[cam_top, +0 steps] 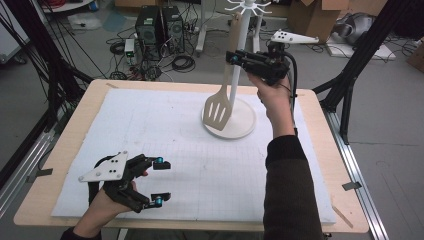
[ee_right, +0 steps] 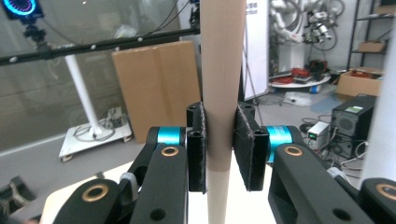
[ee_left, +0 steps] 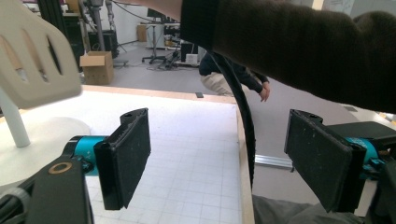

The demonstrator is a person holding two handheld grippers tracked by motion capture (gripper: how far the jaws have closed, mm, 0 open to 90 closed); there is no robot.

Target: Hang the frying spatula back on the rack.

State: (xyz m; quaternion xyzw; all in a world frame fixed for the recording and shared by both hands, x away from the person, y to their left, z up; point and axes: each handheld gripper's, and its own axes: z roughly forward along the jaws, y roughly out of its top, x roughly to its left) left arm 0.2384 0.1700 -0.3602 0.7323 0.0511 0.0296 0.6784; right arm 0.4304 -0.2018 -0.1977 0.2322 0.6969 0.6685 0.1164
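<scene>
High view, left gripper [cam_top: 161, 182]: nearest me, jaws wide apart, holding nothing, low over the white mat [cam_top: 150, 130].
High view, right gripper [cam_top: 234, 58]: I had it raised, clamped on the spatula [cam_top: 218, 107] handle beside the rack pole [cam_top: 239, 55].
Left gripper view: pads [ee_left: 128, 154] apart, slotted blade at upper left.
Right gripper view: pads [ee_right: 247, 147] pressed on the upright handle.

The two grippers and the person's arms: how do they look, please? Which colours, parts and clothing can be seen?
Both the left gripper and the right gripper are black, with flat dark-padded jaws, turquoise cylinders behind the pads and brass-coloured rings on the links. Each carries a grey three-cornered plate with small holes. A black cable trails from the right one. The person wears dark sleeves.
</scene>
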